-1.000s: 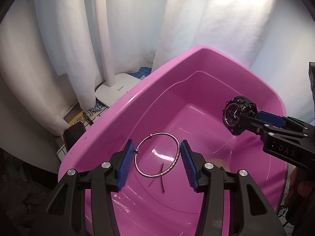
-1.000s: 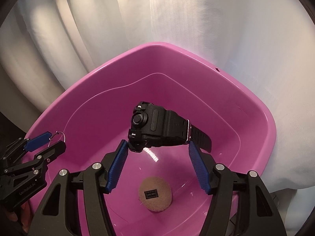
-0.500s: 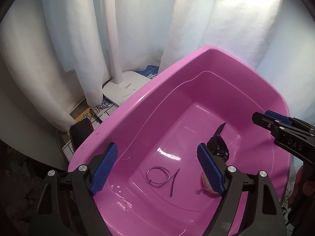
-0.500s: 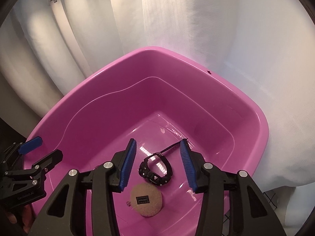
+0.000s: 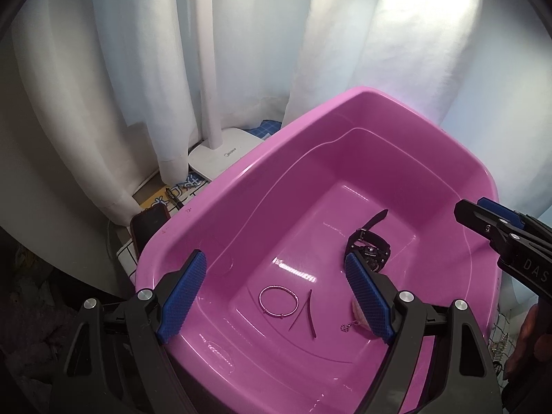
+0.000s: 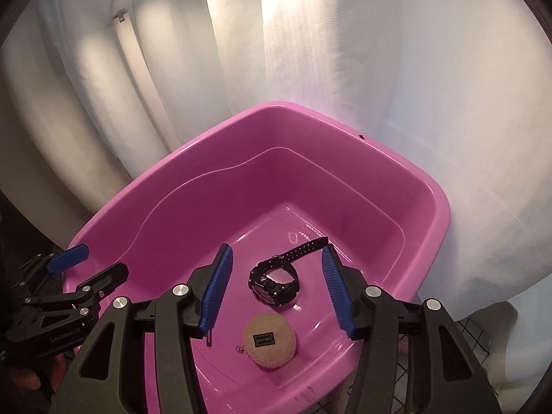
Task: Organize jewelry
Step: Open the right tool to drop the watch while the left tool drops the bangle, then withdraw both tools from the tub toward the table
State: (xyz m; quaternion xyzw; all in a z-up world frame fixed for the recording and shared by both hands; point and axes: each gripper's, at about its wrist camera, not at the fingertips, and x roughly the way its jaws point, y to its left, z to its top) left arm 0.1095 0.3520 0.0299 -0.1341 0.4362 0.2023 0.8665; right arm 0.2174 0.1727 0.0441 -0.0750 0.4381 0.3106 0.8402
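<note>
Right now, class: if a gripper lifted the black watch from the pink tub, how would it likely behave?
The watch would probably hang case-heavy: its chunky case dwarfs the strap. The strap, curled with one end sticking out, likely flexes. Lying on the tub's glossy floor, it may slide when nudged.

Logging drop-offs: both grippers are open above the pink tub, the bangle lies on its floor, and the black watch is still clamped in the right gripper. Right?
Not quite. The right gripper holds nothing; the black watch lies on the floor of the pink tub, as the right wrist view shows. The left gripper is open and the bangle lies on the floor.

"midea" on the white lamp base (image 5: pixel 224 158); "das" on the right gripper (image 5: pixel 483 214).
</note>
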